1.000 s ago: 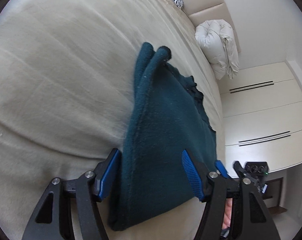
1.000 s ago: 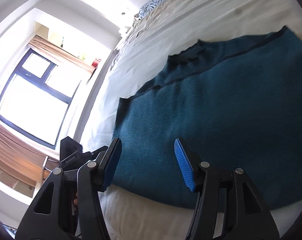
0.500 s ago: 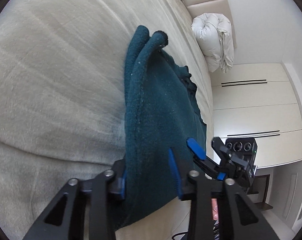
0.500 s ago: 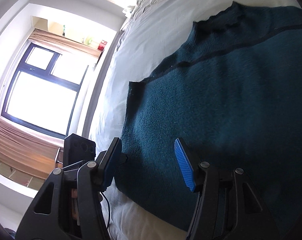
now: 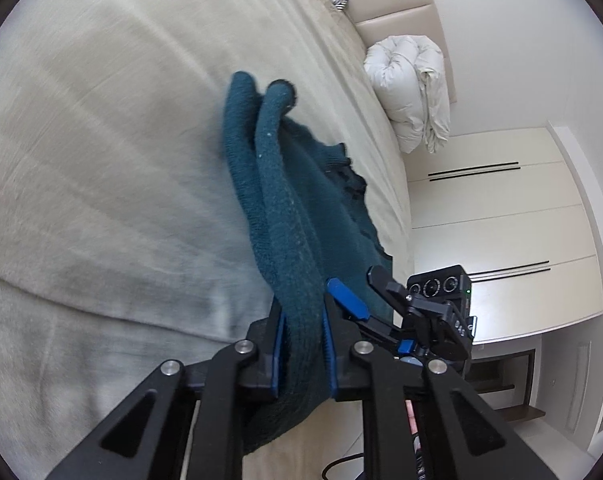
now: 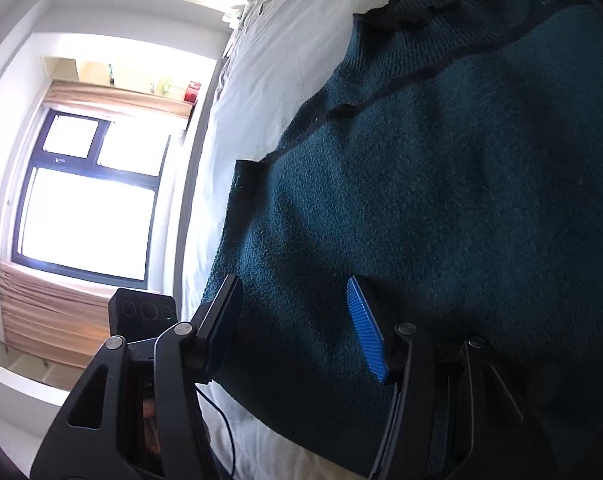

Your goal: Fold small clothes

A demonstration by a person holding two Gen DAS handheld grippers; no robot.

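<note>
While bunched at one edge, the teal sweater [image 6: 421, 220] lies flat

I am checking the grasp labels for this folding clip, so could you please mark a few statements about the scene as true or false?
1. The left gripper has teal sweater fabric between its fingers. True; they are closing on it.
2. The right gripper is clamped shut on the sweater. False; its fingers stand apart over the fabric.
3. The sweater lies on a wooden table. False; it lies on a bed.
4. A window shows in the right wrist view. True.
</note>
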